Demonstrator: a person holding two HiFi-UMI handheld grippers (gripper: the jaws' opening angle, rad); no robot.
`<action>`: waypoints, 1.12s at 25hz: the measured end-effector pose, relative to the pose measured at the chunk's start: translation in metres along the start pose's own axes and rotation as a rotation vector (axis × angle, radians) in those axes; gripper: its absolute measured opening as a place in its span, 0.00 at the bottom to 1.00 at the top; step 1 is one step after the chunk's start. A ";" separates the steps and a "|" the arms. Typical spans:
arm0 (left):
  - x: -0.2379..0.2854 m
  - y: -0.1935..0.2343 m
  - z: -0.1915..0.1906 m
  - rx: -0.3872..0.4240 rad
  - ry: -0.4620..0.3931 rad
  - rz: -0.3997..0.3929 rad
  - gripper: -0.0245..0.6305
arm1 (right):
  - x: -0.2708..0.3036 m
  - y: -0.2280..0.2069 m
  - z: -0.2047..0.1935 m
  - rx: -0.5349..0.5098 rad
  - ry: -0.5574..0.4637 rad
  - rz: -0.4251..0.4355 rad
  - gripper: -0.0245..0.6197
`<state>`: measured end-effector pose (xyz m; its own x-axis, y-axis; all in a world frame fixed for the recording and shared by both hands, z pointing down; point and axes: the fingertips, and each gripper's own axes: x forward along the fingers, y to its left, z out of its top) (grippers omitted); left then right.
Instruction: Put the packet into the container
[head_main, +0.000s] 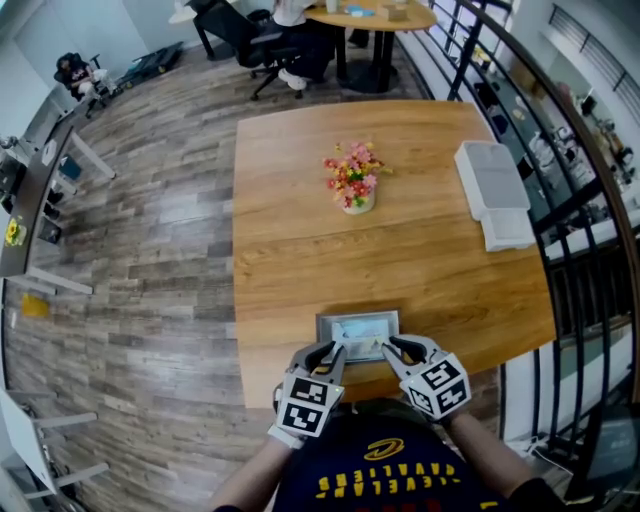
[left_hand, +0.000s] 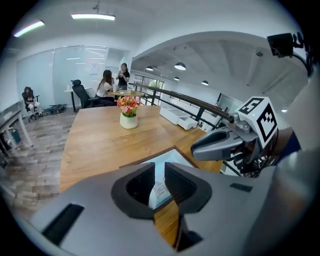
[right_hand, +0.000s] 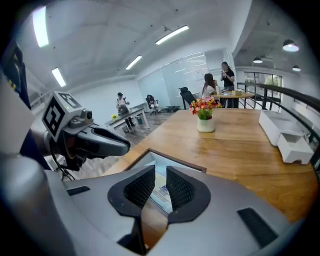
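Pale blue-and-white flat packet (head_main: 360, 333) down inside shallow rectangular dark-rimmed container (head_main: 358, 314), at near edge of brown wooden table (head_main: 300, 230).

Lies flat on pale container floor, long axis left to right along container's longer side; no telling top end from bottom. Just on near side of container, left gripper (left_hand: 160, 172) and right gripper (right_hand: 161, 176) side by side, angled down and away toward it, tips above near rim. Jaws of each parted by a narrow gap, released, pads pressing on nothing. Packet glimpsed through both gaps, below and clear of pads. At table centre, small white pot of pink and yellow flowers (head_main: 353, 182). Along right side, stacked white boxes (head_main: 492, 180).
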<state>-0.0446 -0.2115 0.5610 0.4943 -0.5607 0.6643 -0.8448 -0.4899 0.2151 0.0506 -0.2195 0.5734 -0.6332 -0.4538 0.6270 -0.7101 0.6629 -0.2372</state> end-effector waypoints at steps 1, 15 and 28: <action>-0.002 -0.002 0.006 -0.008 -0.014 -0.006 0.12 | -0.003 0.004 0.005 0.025 -0.012 0.026 0.15; -0.059 -0.057 0.098 -0.113 -0.315 -0.253 0.06 | -0.075 0.018 0.101 0.205 -0.366 0.105 0.05; -0.077 -0.071 0.125 -0.079 -0.425 -0.269 0.04 | -0.110 0.035 0.140 0.082 -0.568 0.075 0.05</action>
<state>0.0024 -0.2170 0.4048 0.7221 -0.6519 0.2314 -0.6811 -0.6116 0.4025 0.0524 -0.2299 0.3929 -0.7329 -0.6706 0.1146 -0.6638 0.6680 -0.3365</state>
